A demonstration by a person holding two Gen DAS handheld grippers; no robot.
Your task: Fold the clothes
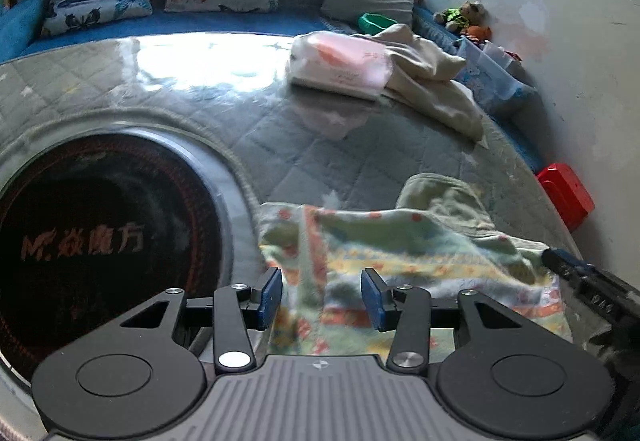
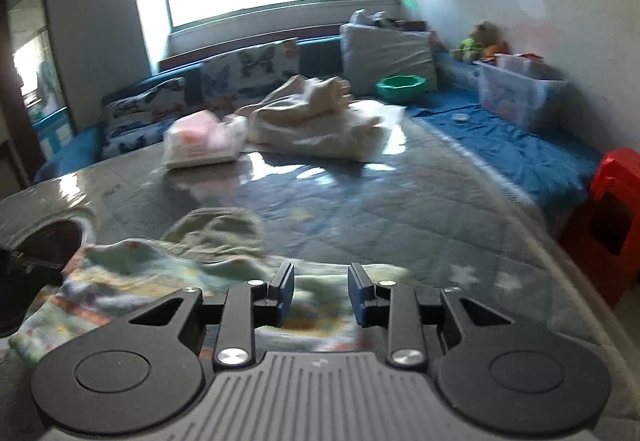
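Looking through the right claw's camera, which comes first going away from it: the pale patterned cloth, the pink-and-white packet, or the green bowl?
1. Pale patterned cloth: right beneath the right claw, spreading left.
2. Pink-and-white plastic packet: mid-table, left of centre.
3. Green round bowl: far back on the blue bench, right of centre.

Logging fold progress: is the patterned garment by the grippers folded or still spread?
Not folded: the patterned garment lies loosely spread and rumpled on the quilted table cover, edges uneven, one end bunched.
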